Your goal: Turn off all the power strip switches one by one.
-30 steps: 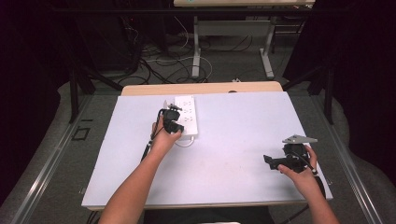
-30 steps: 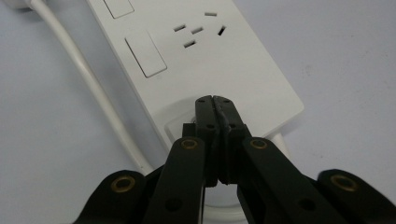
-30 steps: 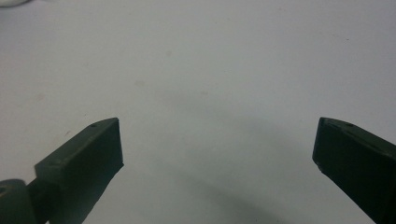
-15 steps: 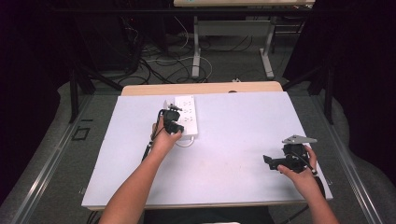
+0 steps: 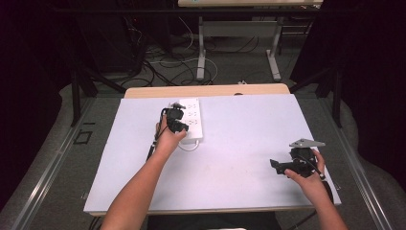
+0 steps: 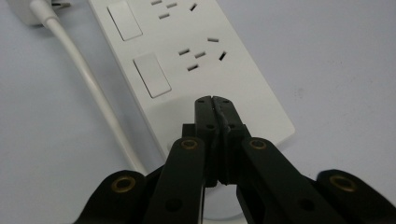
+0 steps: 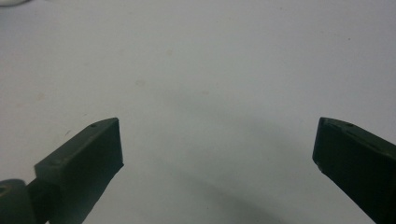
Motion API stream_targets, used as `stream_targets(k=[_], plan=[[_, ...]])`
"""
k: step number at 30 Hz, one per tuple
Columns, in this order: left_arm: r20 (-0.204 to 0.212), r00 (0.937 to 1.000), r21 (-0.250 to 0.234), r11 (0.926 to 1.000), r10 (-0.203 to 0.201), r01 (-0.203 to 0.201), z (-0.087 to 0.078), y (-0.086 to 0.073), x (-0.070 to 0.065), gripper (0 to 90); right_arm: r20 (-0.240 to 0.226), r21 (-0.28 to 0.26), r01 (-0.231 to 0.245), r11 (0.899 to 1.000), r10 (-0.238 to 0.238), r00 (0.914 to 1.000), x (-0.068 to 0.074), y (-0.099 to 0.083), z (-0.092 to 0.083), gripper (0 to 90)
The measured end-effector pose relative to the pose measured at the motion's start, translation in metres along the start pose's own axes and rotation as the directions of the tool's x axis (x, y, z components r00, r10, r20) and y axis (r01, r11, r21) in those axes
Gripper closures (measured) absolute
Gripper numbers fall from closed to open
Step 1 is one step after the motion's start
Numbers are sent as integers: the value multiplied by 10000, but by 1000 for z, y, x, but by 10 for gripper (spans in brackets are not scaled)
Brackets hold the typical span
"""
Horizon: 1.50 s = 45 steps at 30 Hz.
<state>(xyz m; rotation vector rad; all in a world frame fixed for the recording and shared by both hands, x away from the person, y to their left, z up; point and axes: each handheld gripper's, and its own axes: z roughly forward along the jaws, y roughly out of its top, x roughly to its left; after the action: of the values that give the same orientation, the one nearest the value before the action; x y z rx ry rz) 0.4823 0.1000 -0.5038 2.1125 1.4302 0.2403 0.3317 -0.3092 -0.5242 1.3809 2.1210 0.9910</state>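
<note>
Left gripper [image 6: 215, 100] pressed together, tips over white plastic power strip [image 6: 196, 60] near end; right gripper [image 7: 217, 144] spread wide above pale table [image 5: 239, 143].

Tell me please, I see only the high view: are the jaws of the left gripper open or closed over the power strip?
Observer: Closed. In the left gripper view the left gripper has its jaws pressed together, with nothing between them, over the near end of the white power strip.
Operator: What is beside the tips?
Observer: A rocker switch lies just ahead and left, next to a socket.
Operator: And the right gripper?
Observer: The right gripper is wide open above the bare white table.
</note>
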Motion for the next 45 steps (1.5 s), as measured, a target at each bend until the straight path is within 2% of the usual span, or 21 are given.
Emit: stream_targets(k=[8,9,10,26,28,29,33,34,38,40,43,45], plan=[[-109,9998,-131,9998,-150,149,-5,12,3,900,-1,-6,1,10000,-1,10000,0,0,0,10],[-61,9996,-168,9995,-285,284,-5,13,3,900,0,-6,-5,10000,5,10000,0,0,0,10],[-109,9997,-122,9997,-222,221,-6,14,4,900,-1,-7,-4,10000,4,10000,0,0,0,10],[-299,9977,-305,9977,-607,598,-5,26,15,900,-37,39,-19,10000,19,10000,0,0,1,10],[-303,9970,-316,9970,-718,709,-4,27,16,900,-35,36,-25,10000,25,10000,0,-1,2,10],[-352,9974,-310,9976,-636,625,-3,28,17,900,-2,62,-28,10000,28,10000,0,-1,1,10],[-345,9969,-328,9970,-711,700,1,31,20,900,2,66,-33,10000,33,10000,0,-1,2,10],[-351,9957,-335,9959,-855,843,2,31,20,900,0,64,-18,10000,18,10000,0,-1,2,10],[-402,9948,-352,9951,-933,919,6,32,23,900,-7,85,-35,10000,35,10000,0,-1,3,10],[-477,9952,-305,9960,-857,843,6,33,25,900,5,93,-79,9999,78,10000,0,-1,3,10],[-449,9932,-300,9939,-1077,1064,10,34,28,900,1,101,-79,9999,79,10000,0,-1,3,10],[-453,9937,-343,9943,-1026,1011,12,35,30,900,6,81,-75,9999,75,10000,0,-1,3,10]])
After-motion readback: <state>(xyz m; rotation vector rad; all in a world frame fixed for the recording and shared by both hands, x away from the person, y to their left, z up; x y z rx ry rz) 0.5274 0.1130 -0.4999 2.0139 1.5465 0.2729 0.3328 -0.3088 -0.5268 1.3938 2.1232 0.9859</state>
